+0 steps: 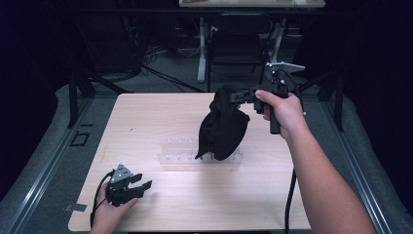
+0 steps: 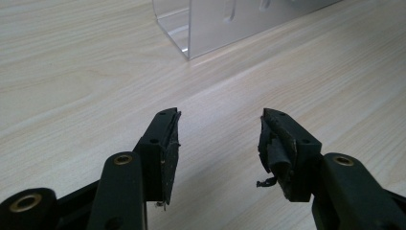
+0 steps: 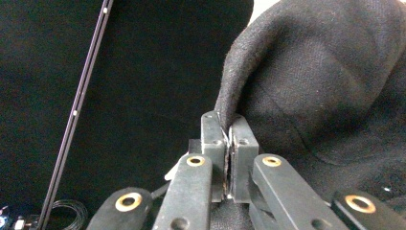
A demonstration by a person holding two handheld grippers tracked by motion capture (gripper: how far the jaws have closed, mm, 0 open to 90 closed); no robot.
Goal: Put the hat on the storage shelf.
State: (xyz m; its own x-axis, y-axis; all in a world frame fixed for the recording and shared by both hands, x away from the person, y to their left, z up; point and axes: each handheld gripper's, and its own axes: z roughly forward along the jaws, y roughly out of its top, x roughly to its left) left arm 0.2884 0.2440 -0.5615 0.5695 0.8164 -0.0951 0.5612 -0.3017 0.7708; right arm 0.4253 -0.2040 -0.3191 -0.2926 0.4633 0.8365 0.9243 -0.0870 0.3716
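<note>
Between the pressed-together jaws of the right gripper (image 3: 229,125), a fold of the soft black cloth (image 1: 222,126) is pinched; the cloth hangs above the light wooden table (image 1: 146,117), its lower end over the clear plastic rack (image 1: 176,157). Near the table's front left corner, the left gripper (image 2: 220,136) rests with jaws spread and nothing between them.

We saw a black woollen cloth (image 1: 222,126), soft and bunched, hanging lifted above the counter (image 1: 146,117) by its top edge, its drooping lower folds reaching down over a clear acrylic rack (image 1: 180,157) there.
</note>
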